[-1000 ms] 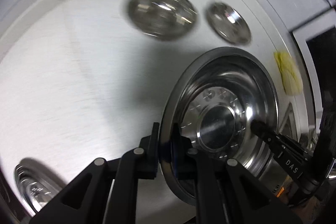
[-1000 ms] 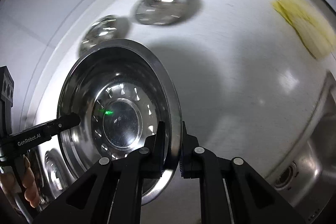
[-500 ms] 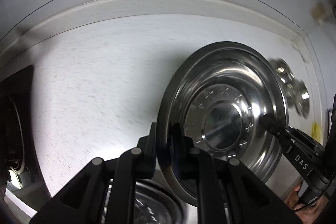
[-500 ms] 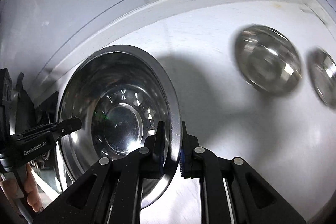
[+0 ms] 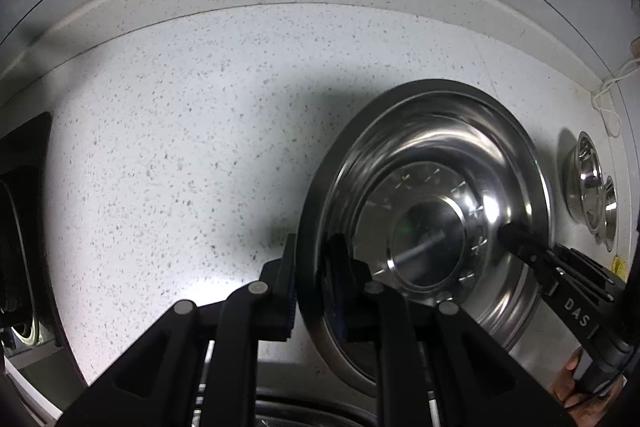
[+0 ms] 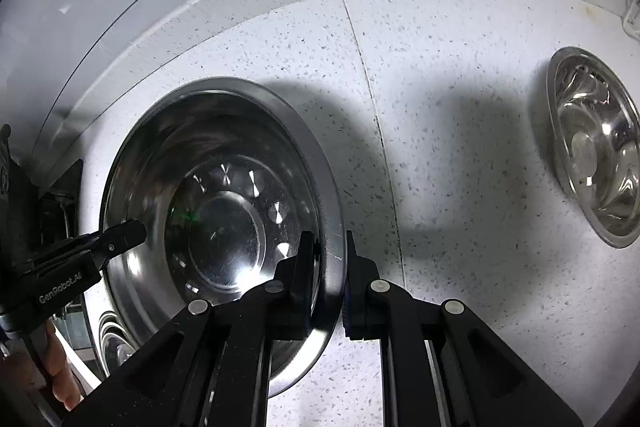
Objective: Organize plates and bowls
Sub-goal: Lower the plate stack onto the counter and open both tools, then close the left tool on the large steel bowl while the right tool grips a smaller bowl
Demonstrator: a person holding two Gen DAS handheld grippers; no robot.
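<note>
The large round stainless-steel bowl (image 5: 432, 227) with its wide flat rim and a ring of stamped marks around the flat base is being carried over the white speckled worktop (image 5: 180, 147), gripped on opposite sides of its rim. It is looking clean and mirror-bright, reflecting the lamp and a green dot near its centre. The left hand-held gripper (image 5: 310, 283) is straddling the bowl's near rim and its jaws are just opening, with the rim between them; whether the pads are pressing on the metal at this moment I cannot tell. The right hand-held gripper (image 6: 326, 275) is clamped tight on the opposite rim, one finger inside the bowl and one outside.

As a judgement, this bowl is at the point of being set down and released, so this single placement is nearly finished while the sorting as a whole is not. To the right of the large bowl, well apart from it, a smaller shiny steel bowl (image 6: 596, 151) is sitting on the worktop; in the left wrist view two small steel bowls (image 5: 594, 183) are showing there, overlapping each other. Below the large bowl's lower left edge, part of another steel dish (image 6: 114, 343) is showing, so a stack may be forming there
</note>
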